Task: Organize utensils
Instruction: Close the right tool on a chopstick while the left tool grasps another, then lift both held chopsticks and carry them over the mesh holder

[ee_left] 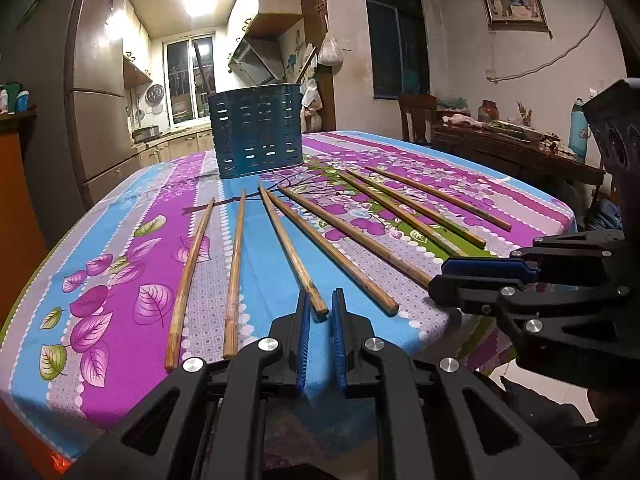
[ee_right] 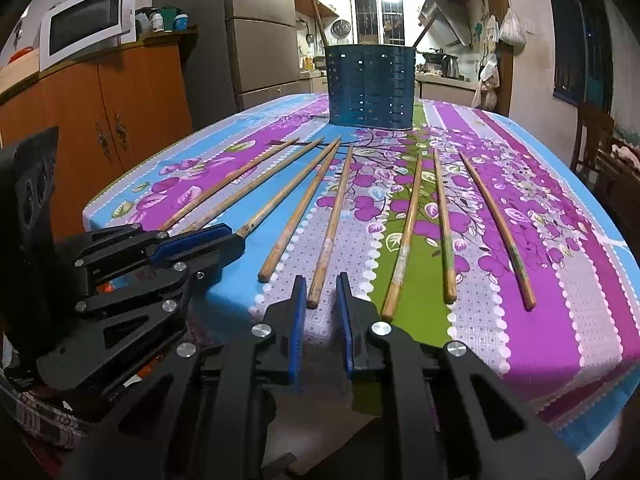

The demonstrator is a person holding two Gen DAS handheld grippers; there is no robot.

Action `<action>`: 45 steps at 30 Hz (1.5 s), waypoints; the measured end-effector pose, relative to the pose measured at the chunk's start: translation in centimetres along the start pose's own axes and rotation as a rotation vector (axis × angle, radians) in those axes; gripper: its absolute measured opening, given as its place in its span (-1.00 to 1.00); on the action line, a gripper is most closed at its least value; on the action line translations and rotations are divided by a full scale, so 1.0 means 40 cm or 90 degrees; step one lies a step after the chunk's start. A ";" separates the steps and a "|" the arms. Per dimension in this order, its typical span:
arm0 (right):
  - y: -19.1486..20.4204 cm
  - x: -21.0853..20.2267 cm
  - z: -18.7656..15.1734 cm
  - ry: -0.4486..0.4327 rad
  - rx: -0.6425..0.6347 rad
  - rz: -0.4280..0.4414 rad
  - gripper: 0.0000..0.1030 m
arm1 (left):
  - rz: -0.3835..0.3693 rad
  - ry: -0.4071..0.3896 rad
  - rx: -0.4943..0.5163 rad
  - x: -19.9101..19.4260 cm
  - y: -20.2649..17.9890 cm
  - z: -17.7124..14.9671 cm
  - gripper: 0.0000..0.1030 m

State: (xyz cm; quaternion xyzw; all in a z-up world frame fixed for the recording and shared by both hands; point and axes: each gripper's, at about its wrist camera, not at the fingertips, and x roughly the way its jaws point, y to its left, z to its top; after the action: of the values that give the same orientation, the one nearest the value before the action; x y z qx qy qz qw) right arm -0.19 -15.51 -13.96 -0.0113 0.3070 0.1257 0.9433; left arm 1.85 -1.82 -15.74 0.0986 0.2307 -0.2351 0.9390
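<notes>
Several wooden chopsticks lie fanned out on a flowered tablecloth (ee_left: 120,264), their tips toward a dark blue slotted utensil holder (ee_left: 256,130) at the far side, also in the right wrist view (ee_right: 370,84). My left gripper (ee_left: 321,300) is open, its blue pads on either side of the near end of one chopstick (ee_left: 292,252). My right gripper (ee_right: 321,286) is open around the near end of another chopstick (ee_right: 332,224). Each gripper shows in the other's view: the right one (ee_left: 440,280) and the left one (ee_right: 236,240).
The table's near edge runs just under both grippers. An orange cabinet (ee_right: 120,120) with a microwave (ee_right: 86,22) stands left, a fridge (ee_right: 260,32) behind. A dark side table (ee_left: 516,148) and chair (ee_left: 416,116) stand at the right.
</notes>
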 end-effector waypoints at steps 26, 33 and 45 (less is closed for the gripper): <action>-0.050 -0.070 0.022 -0.091 0.088 0.015 -0.91 | 0.052 -0.077 -0.029 -0.064 0.028 0.037 -0.85; -0.069 -0.115 0.049 -0.128 0.098 0.004 -0.91 | 0.075 -0.139 -0.038 -0.126 0.045 0.077 -0.85; -0.082 -0.171 0.108 -0.189 0.076 -0.005 -0.91 | 0.092 -0.233 -0.008 -0.233 0.055 0.164 -0.85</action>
State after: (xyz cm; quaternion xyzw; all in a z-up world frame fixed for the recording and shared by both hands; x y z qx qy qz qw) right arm -2.24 -19.85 -6.67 0.0626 0.1713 0.1040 0.9777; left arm -1.85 1.86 -5.35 0.0650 0.0499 -0.1795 0.9803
